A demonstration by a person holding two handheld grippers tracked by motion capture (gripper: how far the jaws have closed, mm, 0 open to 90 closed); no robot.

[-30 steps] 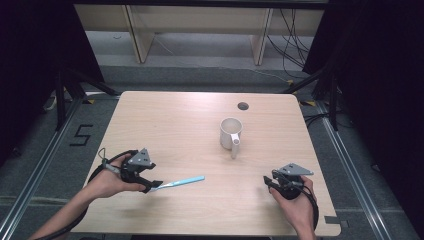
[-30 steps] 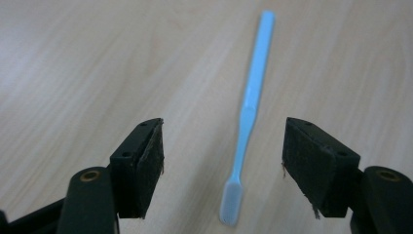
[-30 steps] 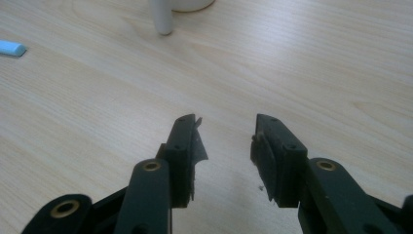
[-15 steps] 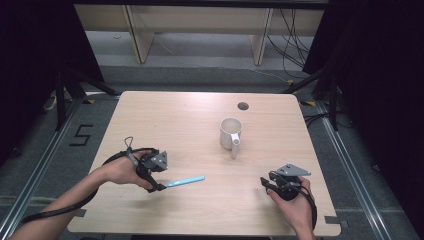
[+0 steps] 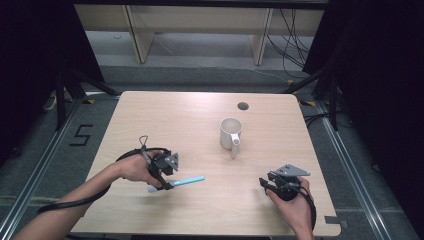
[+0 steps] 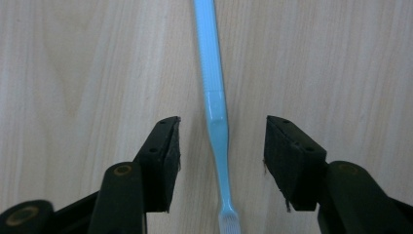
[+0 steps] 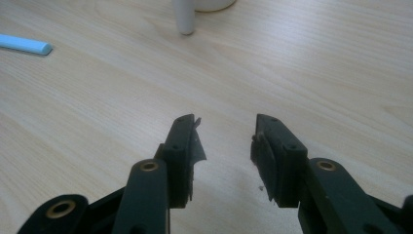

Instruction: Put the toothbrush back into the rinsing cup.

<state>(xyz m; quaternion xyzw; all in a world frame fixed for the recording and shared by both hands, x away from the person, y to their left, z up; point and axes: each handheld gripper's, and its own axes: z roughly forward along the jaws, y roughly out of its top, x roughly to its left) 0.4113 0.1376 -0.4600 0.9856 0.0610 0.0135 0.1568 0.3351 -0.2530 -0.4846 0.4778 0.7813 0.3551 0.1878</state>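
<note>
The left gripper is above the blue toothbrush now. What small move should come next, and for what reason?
Probably lower the left gripper a little and close it. Its jaws stand open on either side of the toothbrush, which lies flat on the table with its neck in the gap and the bristles near the bottom edge. The pads do not touch it yet, so closing there should grip the neck.

Both tongs are black, each topped by a grey three-cornered plate: left tongs [image 5: 161, 170], right tongs [image 5: 280, 184]. Brass-coloured rivets sit at the jaw pivots, the pads are ribbed black rubber, and black cables trail off. Forearms are bare of sleeves.
</note>
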